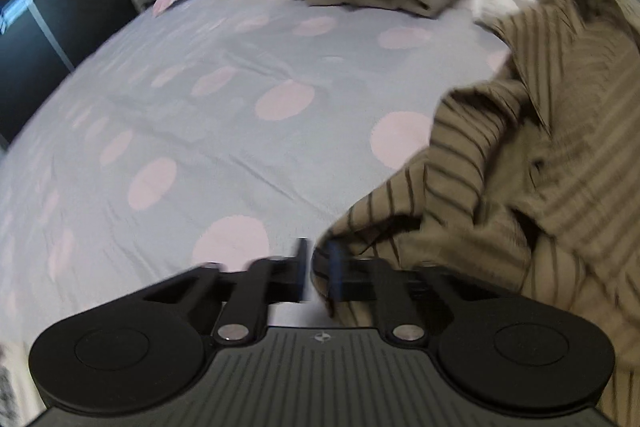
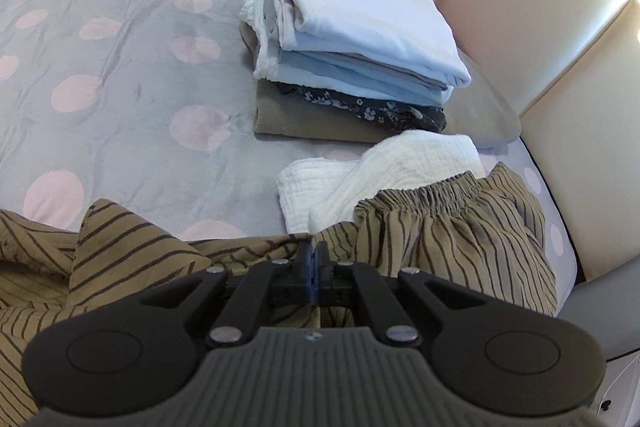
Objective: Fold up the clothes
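Our left gripper [image 1: 318,269] has its jaws drawn in on an edge of the brown striped garment [image 1: 540,167], a fold of cloth sitting between the blue pads, though the blur there leaves us unsure how much fabric is caught. Our right gripper [image 2: 313,265] has its jaws fully together, and they appear to pinch a thin edge of the same garment close to its gathered elastic waistband [image 2: 416,197]. From the left jaws the garment spreads to the right and away in a crumpled heap; ahead and to the left lies bare bed [image 1: 200,107]. Just beyond the right jaws a white textured cloth [image 2: 380,171] lies partly under the striped fabric, and farther ahead stands the stack of folded clothes [image 2: 352,39]. The risks, as we judge them: a shallow left pinch could let the edge slip out when we pull the garment flat; the two grips may be on mismatched edges, leaving it twisted; and dragging it could carry the white cloth along or nudge the stack. Both grippers tilt steeply down toward the bed, side by side, the left one on the garment's left edge and the right one over its waistband end.
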A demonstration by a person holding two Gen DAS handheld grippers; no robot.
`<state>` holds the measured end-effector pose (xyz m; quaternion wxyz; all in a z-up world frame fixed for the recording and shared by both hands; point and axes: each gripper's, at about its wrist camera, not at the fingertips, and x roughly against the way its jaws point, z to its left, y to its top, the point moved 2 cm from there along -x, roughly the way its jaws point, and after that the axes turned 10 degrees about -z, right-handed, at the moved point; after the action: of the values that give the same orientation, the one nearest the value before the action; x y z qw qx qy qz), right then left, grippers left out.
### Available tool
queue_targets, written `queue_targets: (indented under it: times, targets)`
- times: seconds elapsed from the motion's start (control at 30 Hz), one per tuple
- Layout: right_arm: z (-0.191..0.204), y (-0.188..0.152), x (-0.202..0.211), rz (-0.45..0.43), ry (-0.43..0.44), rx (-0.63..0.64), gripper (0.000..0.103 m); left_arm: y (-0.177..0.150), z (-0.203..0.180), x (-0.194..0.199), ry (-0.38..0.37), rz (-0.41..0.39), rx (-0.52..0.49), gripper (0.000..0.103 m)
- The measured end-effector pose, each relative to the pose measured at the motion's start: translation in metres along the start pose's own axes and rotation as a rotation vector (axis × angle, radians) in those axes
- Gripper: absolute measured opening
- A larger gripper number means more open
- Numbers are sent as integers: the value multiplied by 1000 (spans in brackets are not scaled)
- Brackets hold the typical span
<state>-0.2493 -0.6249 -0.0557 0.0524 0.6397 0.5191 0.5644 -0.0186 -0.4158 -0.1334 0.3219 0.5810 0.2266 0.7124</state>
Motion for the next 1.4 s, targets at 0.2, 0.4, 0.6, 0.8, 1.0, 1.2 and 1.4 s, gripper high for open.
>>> queue_targets:
  times: [0.2,0.4,0.6,0.8,1.0,1.2,1.4]
  targets:
    - [-2,3,8,-32,21,-10,1,17,20,28,150,-94,47,0]
    - [2,10,33,-120,113,-38,1,54,56,99,304,-226,93,0]
    - [13,31,86,-278,249,-86,1,86,82,195,461,-373,142,0]
    - [20,60,150,-441,310,-131,1,112,82,297,561,-478,131,0]
    - [11,102,244,-685,212,-121,1,124,60,391,648,-585,101,0]
    - [-17,133,369,-968,69,-189,1,130,29,474,690,-704,106,0]
    - [-33,134,464,-1134,18,-181,1,138,1,554,798,-844,86,0]
